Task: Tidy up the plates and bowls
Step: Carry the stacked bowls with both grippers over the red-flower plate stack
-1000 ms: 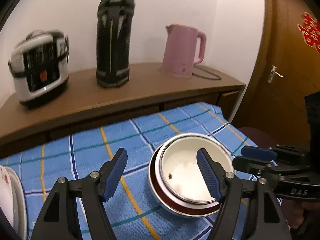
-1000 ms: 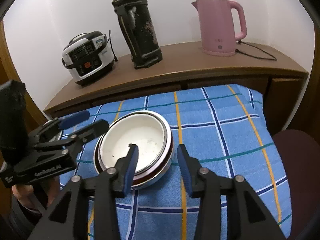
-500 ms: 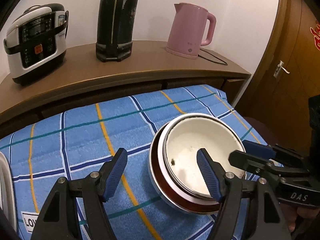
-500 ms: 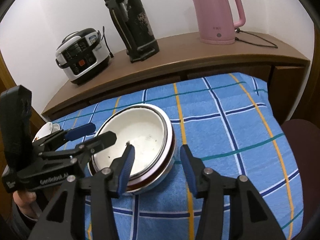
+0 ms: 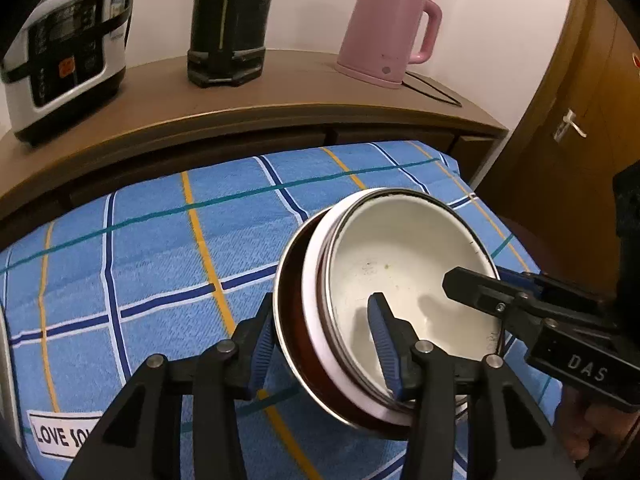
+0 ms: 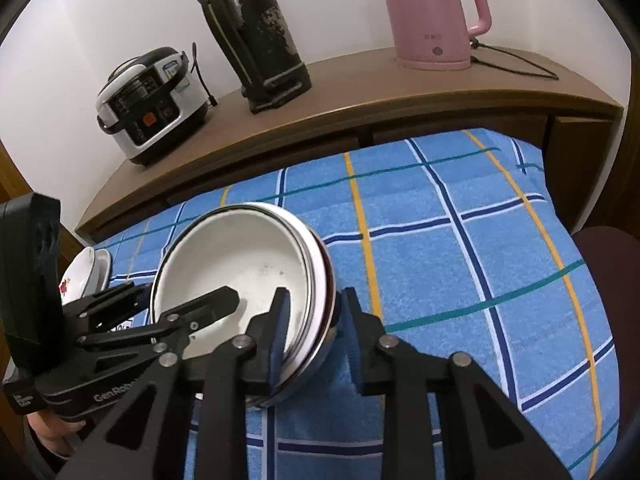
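Observation:
A stack of nested bowls (image 5: pixel 400 248) (image 6: pixel 240 256), white inside with a dark red outer bowl, sits on the blue checked tablecloth (image 5: pixel 160 264). My left gripper (image 5: pixel 320 340) (image 6: pixel 184 292) straddles the stack's near-left rim, one pad outside the wall and one inside. Its jaws are closing and the pads press on the rim. On the opposite side, my right gripper (image 6: pixel 316 332) (image 5: pixel 472 278) also has one pad inside and one outside the rim. Its jaws are likewise closing, narrow and tight on the wall.
Flowered white plates (image 6: pixel 86 272) lie at the table's left edge. A wooden sideboard (image 6: pixel 360 92) behind carries a rice cooker (image 6: pixel 148 108), a black thermos (image 6: pixel 256 36) and a pink kettle (image 6: pixel 432 16). A dark red seat (image 6: pixel 608 248) is on the right, a wooden door (image 5: pixel 580 120) beyond.
Both grippers have sunk towards the bowl stack and narrowed from wide apart onto its rim, one on each side. The stack now looks tilted between them.

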`<state>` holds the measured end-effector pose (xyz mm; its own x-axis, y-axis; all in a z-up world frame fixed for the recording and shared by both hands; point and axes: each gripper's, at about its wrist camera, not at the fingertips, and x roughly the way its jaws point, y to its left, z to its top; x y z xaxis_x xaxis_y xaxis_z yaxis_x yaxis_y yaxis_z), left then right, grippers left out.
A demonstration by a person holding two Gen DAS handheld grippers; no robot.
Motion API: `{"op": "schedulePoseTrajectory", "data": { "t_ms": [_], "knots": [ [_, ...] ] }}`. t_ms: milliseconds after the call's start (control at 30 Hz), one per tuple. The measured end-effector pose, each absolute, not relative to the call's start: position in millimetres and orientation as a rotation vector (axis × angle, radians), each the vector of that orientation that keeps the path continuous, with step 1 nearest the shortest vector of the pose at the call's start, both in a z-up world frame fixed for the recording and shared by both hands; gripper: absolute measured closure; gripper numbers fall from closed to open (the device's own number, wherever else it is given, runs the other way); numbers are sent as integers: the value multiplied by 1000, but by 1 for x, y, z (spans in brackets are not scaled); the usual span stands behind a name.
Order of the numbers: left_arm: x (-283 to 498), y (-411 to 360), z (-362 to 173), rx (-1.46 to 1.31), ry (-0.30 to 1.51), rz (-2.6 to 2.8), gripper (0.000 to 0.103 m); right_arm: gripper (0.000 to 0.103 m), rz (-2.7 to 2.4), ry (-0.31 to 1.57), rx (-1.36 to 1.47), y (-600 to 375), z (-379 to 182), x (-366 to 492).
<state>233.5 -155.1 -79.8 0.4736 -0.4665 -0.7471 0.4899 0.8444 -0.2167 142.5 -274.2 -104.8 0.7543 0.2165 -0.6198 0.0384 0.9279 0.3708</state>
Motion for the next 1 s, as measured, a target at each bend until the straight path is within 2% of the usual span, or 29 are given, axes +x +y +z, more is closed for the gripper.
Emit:
{"op": "schedulePoseTrajectory", "data": {
  "t_ms": [200,467,767,1000],
  "knots": [
    [234,-145,-72,-17,907,-562,56,83,126,730,389,-272,-100,146],
    [235,-137,-68,-20,892,-529,56,83,136,724,367,-263,-90,152],
    [241,-127,-68,-54,925,-495,65,83,158,740,359,-258,-87,162],
    [238,-108,-65,-97,910,-462,65,83,196,737,331,-244,-80,169]
  ]
}}
